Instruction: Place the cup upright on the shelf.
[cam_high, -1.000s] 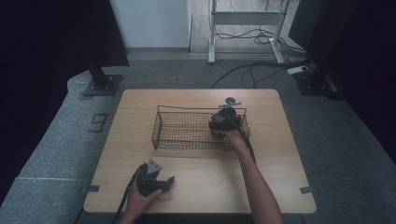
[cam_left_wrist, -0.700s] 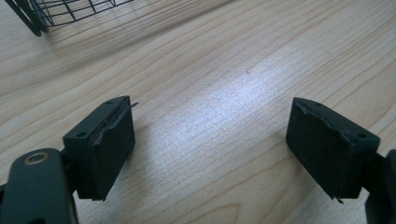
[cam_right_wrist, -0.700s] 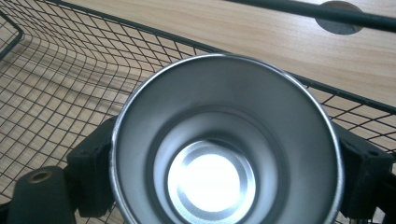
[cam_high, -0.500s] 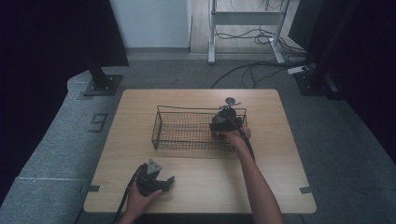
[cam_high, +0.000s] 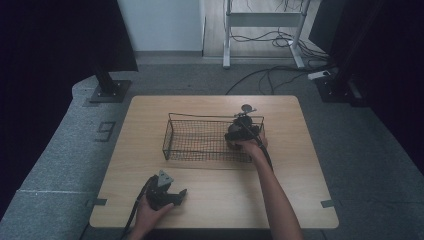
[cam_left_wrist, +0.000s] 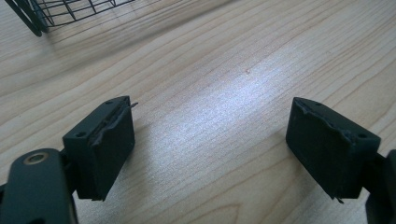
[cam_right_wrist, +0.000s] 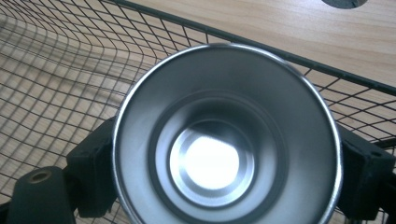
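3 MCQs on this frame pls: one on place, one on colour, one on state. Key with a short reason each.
1. Where is the right gripper?
A. over the basket's right end
B. at the table's near left corner
C. off the table

2. What colour is the basket?
A. white
B. black
C. red

3. What state is the left gripper in?
A. shut on a cup
B. shut on nothing
C. open

Key:
1 A, the high view shows it at the right end of the basket.
2 B, its wire mesh is black.
3 C, the left gripper view shows its jaws wide apart over bare table, while the right one holds the metal cup.
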